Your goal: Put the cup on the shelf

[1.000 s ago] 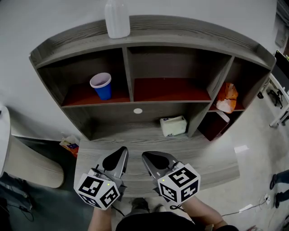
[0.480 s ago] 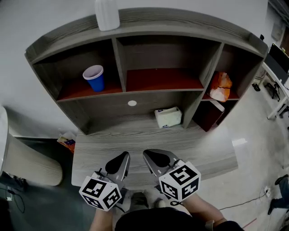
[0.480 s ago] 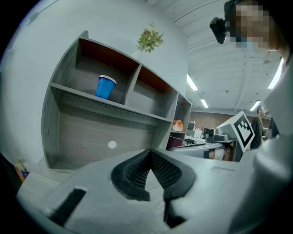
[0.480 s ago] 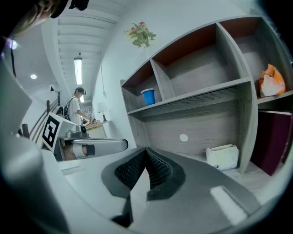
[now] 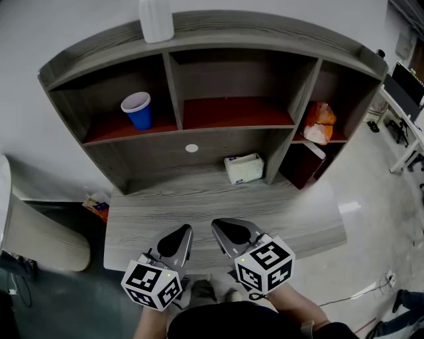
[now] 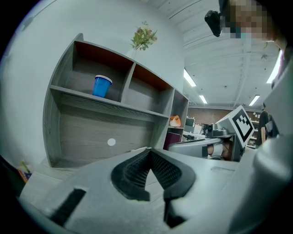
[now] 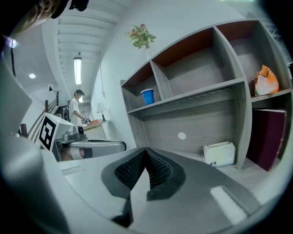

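A blue cup [image 5: 138, 110] with a white rim stands upright in the left compartment of the grey wooden shelf [image 5: 179, 133]; it also shows as the blue cup [image 6: 101, 86] in the left gripper view and the blue cup [image 7: 147, 96] in the right gripper view. Both grippers hover side by side over the desk's near edge, far from the cup. My left gripper [image 5: 185, 230] is shut with nothing in it, its tips [image 6: 147, 151] meeting. My right gripper [image 5: 216, 224] is shut and empty too, jaws closed at the tips [image 7: 146, 150].
A white tissue pack [image 5: 243, 167] lies on the desk [image 5: 291, 215] under the shelf. An orange bag [image 5: 318, 123] sits in the right compartment above a dark red book [image 5: 301, 164]. A white bottle [image 5: 155, 18] stands on the shelf top. A beige chair [image 5: 33, 242] is at the left.
The view has shifted slightly, so the shelf sits a bit higher and further left in frame. Both grippers stay shut and low over the desk's near edge.
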Tool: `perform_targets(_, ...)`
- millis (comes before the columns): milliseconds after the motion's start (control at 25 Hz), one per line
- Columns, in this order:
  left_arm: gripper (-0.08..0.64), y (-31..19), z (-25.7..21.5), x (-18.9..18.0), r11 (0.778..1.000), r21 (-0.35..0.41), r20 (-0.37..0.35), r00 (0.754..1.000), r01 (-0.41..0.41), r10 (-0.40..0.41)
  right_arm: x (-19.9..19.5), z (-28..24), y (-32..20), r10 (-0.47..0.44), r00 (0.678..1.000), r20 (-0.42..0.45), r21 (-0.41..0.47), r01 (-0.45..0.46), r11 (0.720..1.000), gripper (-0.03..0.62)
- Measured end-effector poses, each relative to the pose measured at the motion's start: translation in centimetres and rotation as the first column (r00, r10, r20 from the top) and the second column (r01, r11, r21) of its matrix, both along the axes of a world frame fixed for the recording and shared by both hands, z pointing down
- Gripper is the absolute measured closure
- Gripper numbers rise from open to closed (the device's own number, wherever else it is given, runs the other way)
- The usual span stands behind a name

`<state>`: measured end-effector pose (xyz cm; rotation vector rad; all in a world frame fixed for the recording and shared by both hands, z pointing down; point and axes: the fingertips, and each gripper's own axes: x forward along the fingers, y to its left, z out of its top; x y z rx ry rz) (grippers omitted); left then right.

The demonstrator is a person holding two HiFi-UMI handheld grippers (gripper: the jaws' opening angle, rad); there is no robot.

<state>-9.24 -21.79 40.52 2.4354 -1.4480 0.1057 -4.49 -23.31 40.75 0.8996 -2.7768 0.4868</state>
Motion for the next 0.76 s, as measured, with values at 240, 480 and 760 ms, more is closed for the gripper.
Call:
perform_targets(240, 0.568, 0.32, -0.09, 0.11, 1.0, 0.001, -0.003, 1.0, -0.013, 0.013, 0.15, -0.15, 0.16, 0.01, 1.0, 0.006, 0.001, -0.01, 1.0, 0.594)
perform_targets(480, 0.568, 0.89, -0.17, -0.03, 1.0, 0.004, -0.004, 1.0, -0.007, 0.007, -0.13, -0.3, 0.42, 0.001, 1.0, 0.026, -0.005, -0.001, 1.0, 0.592)
perform_targets(760, 0.568, 0.92, -0.07, -0.33, 1.0, -0.002, -0.008, 1.0, 0.001, -0.001, -0.41, -0.07, 0.49, -0.01, 1.0, 0.028, -0.015, 0.011, 1.0, 0.592)
